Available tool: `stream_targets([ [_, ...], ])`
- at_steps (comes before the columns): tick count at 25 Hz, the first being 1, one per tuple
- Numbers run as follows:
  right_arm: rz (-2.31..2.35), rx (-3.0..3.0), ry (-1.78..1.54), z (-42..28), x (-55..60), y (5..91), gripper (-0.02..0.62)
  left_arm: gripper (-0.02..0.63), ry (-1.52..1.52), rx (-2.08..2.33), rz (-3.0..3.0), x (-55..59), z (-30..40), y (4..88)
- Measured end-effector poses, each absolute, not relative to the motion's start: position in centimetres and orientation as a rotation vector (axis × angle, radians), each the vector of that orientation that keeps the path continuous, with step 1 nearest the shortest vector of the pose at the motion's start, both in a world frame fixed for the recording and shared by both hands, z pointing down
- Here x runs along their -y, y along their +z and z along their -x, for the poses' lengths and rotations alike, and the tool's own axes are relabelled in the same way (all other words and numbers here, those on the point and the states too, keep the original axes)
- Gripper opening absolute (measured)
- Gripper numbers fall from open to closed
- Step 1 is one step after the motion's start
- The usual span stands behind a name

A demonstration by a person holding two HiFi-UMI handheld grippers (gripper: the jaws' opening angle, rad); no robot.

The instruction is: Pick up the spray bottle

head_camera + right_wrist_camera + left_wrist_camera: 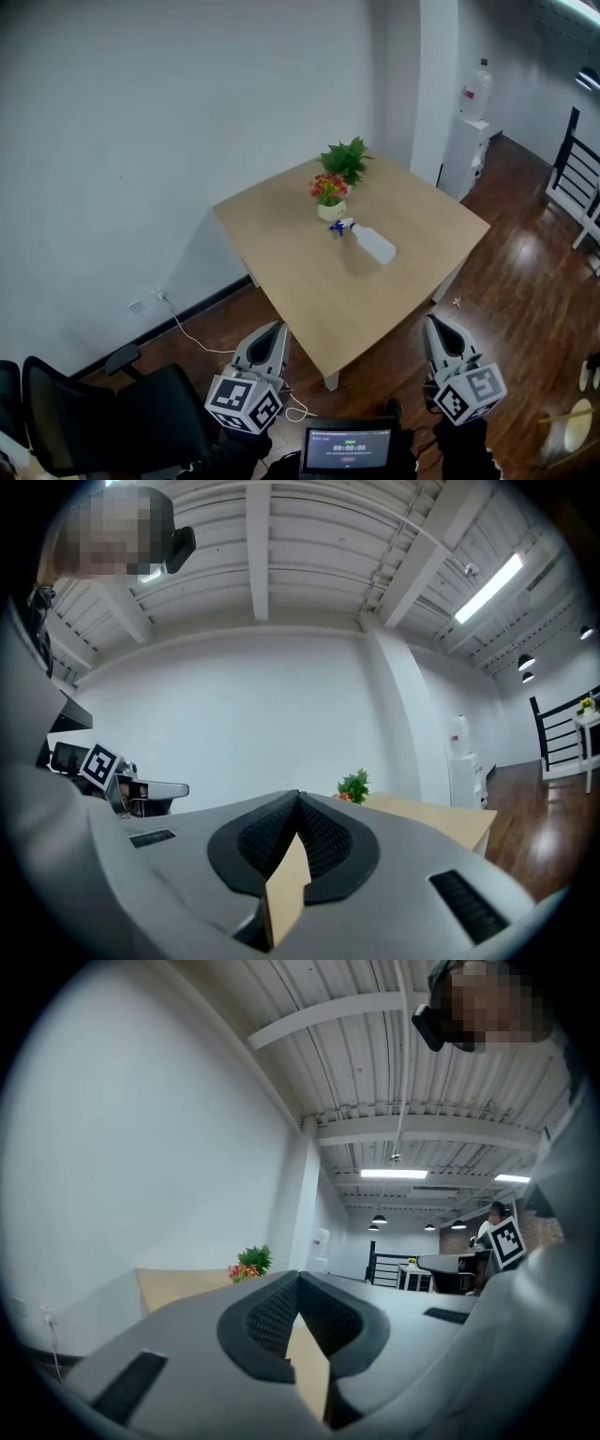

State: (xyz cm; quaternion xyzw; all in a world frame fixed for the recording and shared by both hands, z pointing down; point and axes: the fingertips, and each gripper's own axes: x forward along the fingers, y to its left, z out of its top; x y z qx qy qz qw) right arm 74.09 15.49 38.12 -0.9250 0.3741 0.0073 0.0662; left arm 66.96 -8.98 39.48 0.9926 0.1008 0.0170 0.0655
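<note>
In the head view the spray bottle [372,244], clear with a blue trigger head, lies on its side near the middle of the light wooden table [309,291]. Both grippers hang short of the table's near corner, well apart from the bottle. The left gripper [277,328] is shut, its jaws meeting at the tip with nothing between them [300,1279]. The right gripper [432,323] is likewise shut and empty [300,797]. Neither gripper view shows the bottle; each shows only the table's edge and the plants beyond the jaws.
A small pot of red flowers [329,195] and a green plant [347,159] stand just behind the bottle. A black chair [112,412] is at lower left and a white cable [187,333] lies on the floor. A water dispenser [473,141] and a black railing [577,173] stand at the right.
</note>
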Motion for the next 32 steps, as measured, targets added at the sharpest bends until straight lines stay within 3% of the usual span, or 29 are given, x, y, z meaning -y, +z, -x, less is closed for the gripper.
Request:
stream_targets([
  [11,2.675,-1.468,-0.007,-102.9,-27.0,35.1,-0.032,-0.011,0.082,0.063,-2.977,-3.6,-91.2,38.3],
  [22,2.600,-1.690,-0.206,-117.7,-19.8,35.3,-0.032,-0.012,0.095,0.147,-2.944,-0.1,-103.8,37.9],
  [24,2.579,-1.722,-0.276,-119.0,-16.8,35.4,0.072,-0.012,0.109,0.143,-2.939,2.2,-105.1,37.5],
  [26,2.553,-1.763,-0.339,-120.8,-13.1,35.1,0.078,-0.012,0.131,0.146,-2.943,5.0,-106.4,37.2],
  [28,2.540,-1.826,-0.414,-122.8,-9.7,35.0,0.167,-0.012,0.155,0.190,-2.943,7.7,-107.8,37.2],
  [30,2.543,-1.872,-0.515,-124.8,-7.4,35.6,0.169,-0.012,0.180,0.243,-2.936,9.9,-109.2,37.5],
  [32,2.532,-1.907,-0.646,-126.7,-5.4,37.1,0.269,-0.012,0.232,0.251,-2.911,11.5,-111.0,38.5],
])
